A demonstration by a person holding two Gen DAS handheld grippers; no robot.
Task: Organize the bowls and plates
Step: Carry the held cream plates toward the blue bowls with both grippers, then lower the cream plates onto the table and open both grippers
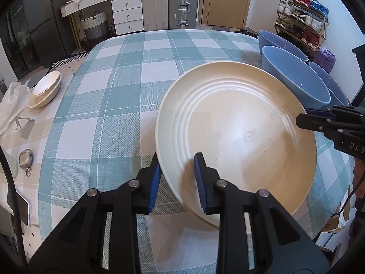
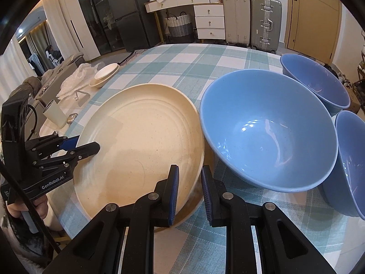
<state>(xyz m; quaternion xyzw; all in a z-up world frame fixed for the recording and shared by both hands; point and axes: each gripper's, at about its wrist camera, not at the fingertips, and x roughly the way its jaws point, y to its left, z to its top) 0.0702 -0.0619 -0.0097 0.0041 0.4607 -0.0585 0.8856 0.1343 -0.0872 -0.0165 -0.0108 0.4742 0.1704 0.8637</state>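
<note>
A large cream plate (image 1: 237, 132) lies on the checked tablecloth (image 1: 114, 105); it also shows in the right wrist view (image 2: 141, 141). My left gripper (image 1: 176, 182) straddles its near-left rim, one finger outside and one inside, jaws still apart. My right gripper (image 2: 190, 191) straddles the plate's right rim the same way, and shows in the left wrist view (image 1: 305, 119). Three blue bowls stand right of the plate: a big one (image 2: 267, 132), one behind (image 2: 314, 82), one at the right edge (image 2: 351, 164).
Stacked small cream dishes (image 1: 45, 89) sit at the table's left edge, with a plastic bag (image 1: 11, 100), a phone (image 1: 22, 207) and an earbud case (image 1: 26, 158). Suitcases (image 1: 182, 4), drawers and a shoe rack (image 1: 301, 20) stand beyond the table.
</note>
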